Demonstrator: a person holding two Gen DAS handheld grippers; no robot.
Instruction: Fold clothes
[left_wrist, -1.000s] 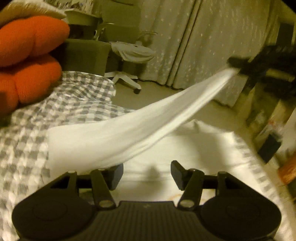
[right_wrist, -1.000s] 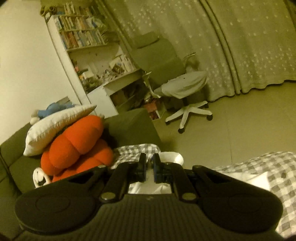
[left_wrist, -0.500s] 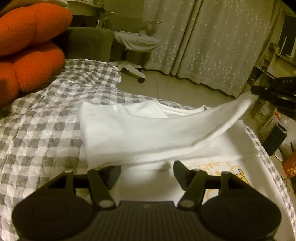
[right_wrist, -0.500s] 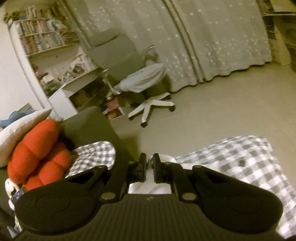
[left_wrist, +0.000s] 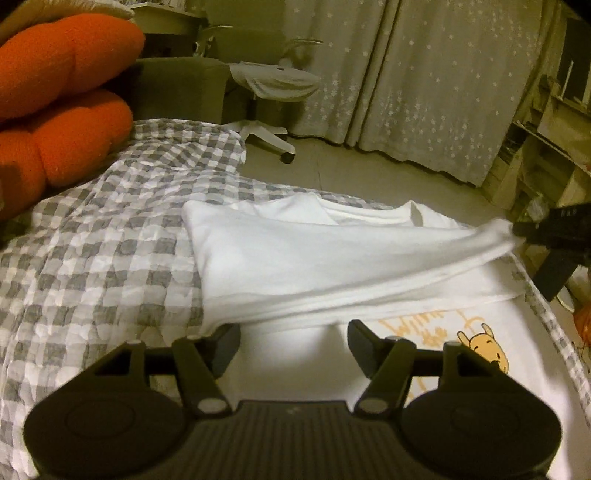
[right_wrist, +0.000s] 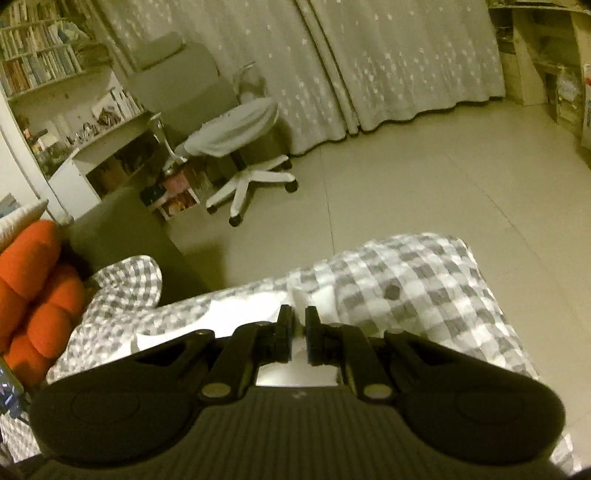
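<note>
Shirt, white w/ yellow bear print, lies mid-frame on checkered bed cover. Right gripper jaws clamped on its folded flap, lifted toward right edge; left gripper jaws apart at frame bottom, above shirt, holding nothing

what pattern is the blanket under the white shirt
Grey-and-white checks on the blanket; clearest in the left wrist view.

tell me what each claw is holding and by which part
The right claw pinches the white t-shirt by the tip of the folded-over flap. The left claw is open, holding nothing.
</note>
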